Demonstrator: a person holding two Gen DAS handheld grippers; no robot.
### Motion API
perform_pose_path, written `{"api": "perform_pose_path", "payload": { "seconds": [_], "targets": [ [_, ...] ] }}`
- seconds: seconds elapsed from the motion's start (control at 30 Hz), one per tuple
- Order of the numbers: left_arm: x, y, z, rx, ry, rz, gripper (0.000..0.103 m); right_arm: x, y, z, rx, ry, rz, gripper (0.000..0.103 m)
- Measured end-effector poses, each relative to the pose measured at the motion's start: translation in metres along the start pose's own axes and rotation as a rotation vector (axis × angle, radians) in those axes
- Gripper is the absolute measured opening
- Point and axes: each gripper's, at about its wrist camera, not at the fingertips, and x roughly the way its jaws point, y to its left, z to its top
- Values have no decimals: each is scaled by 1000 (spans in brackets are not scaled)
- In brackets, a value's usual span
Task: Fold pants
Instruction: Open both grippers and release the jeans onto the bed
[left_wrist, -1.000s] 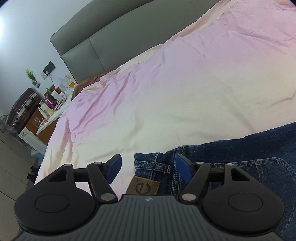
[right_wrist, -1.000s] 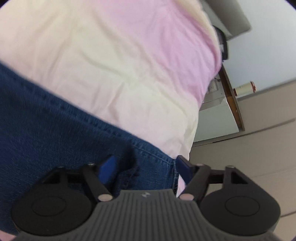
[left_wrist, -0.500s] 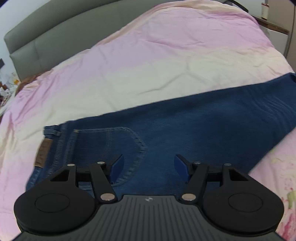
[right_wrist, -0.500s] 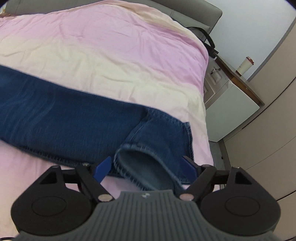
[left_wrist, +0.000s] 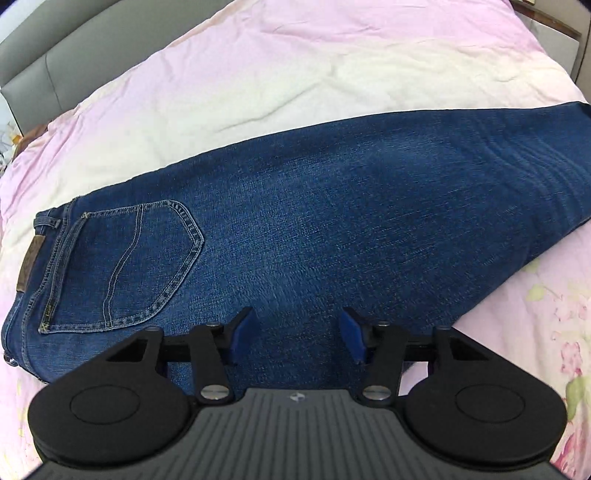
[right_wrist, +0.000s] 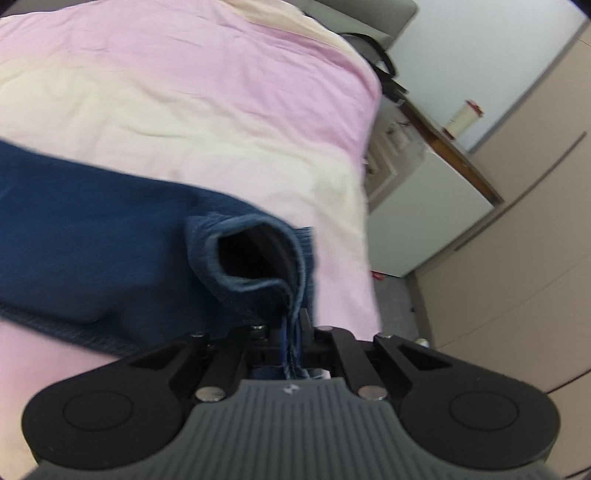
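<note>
A: Left wrist view: where were the jeans (left_wrist: 332, 206)?

B: Flat across the bed (left_wrist: 295, 74), back pocket (left_wrist: 125, 266) up, waistband toward the headboard (left_wrist: 33, 74) side. The left gripper (left_wrist: 297, 334) hung over the thigh, jaws spread, holding nothing.

A: And the right gripper (right_wrist: 291, 343)?

B: Clenched on the hem (right_wrist: 258, 258) of a leg near the bed's edge, the cuff gaping open just beyond its fingers, blurred. A cabinet (right_wrist: 424, 206) stood beside the bed.
</note>
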Motion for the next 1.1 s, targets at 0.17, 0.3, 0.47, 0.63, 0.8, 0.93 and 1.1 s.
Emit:
{"api": "perform_pose_path", "payload": {
  "seconds": [0.17, 0.3, 0.47, 0.63, 0.8, 0.93, 1.1],
  "targets": [
    [13, -3, 4, 14, 22, 16, 61, 54, -30, 17, 83, 52, -38, 0],
    [18, -3, 3, 8, 28, 21, 61, 94, -29, 23, 118, 110, -30, 0],
    [18, -3, 4, 9, 22, 25, 61, 109, -52, 17, 242, 131, -114, 18],
    [5, -4, -1, -5, -24, 28, 61, 78, -69, 3, 325, 78, -57, 25],
    [-22, -7, -11, 30, -112, 16, 61, 29, -50, -18, 367, 8, 86, 25],
    [-41, -12, -24, 70, -137, -40, 61, -8, 1, -30, 302, -17, 227, 25],
    [-55, -19, -49, 166, -148, -34, 61, -44, 85, -34, 251, -23, 449, 25]
  ]
}}
